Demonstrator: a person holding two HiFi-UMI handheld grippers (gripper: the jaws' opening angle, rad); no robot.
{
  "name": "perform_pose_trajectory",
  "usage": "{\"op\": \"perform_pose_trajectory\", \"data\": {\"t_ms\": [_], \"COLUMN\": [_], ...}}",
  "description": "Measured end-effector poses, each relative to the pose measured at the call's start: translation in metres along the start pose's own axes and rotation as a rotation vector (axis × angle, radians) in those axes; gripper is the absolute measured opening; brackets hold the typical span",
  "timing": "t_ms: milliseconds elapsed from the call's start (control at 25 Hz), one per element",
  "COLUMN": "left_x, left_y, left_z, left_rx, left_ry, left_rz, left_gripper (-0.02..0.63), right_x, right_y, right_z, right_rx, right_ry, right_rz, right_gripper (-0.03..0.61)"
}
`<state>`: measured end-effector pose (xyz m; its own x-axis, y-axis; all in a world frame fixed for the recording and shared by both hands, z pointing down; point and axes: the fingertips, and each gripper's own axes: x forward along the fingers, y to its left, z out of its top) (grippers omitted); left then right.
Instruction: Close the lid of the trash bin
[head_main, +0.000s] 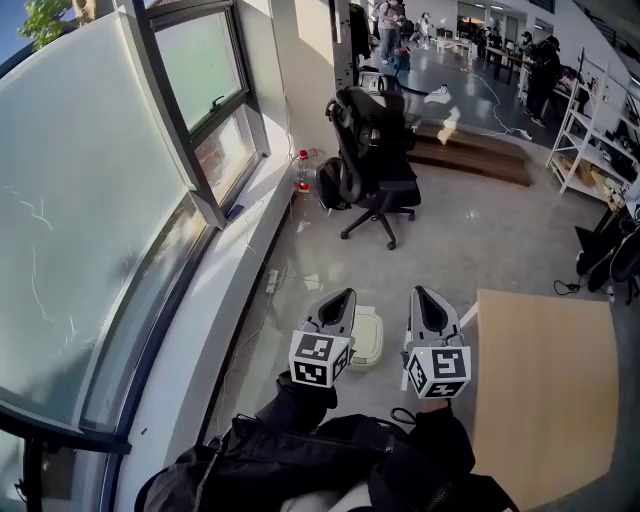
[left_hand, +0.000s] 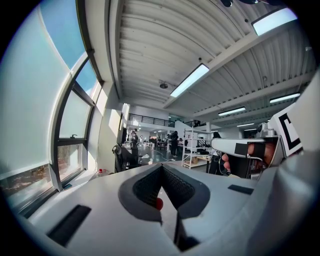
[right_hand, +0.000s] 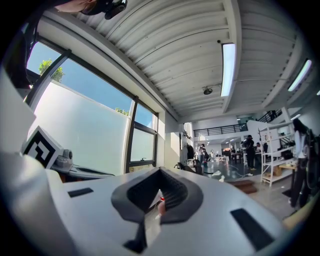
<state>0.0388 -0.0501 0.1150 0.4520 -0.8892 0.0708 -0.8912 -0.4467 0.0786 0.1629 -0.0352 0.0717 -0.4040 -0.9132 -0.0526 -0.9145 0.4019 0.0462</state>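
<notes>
Both jaw pairs pressed together, nothing in them: left gripper (head_main: 345, 296), right gripper (head_main: 420, 294), held level and well clear. The trash bin (head_main: 370, 352) sits on the floor (head_main: 470, 240) between them, its lid (head_main: 367, 332) apparently lying flat. Looks done.

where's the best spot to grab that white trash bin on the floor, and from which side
Probably the right edge of the trash bin, from above: it sits low on the floor, flat top facing up, and the left hand-held gripper hides its other side.
</notes>
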Motion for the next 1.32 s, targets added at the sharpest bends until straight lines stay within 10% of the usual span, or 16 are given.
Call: {"op": "perform_pose_trajectory", "data": {"t_ms": [1320], "left_x": [0.013], "left_y": [-0.001], "left_z": [-0.01], "left_rx": [-0.02], "left_ry": [0.008], "left_rz": [0.003], "left_gripper": [-0.005], "right_x": [0.008], "right_y": [-0.006], "right_z": [-0.009], "right_rx": [-0.009], "right_ry": [0.017], "right_rz": [0.043], "right_gripper": [0.003]}}
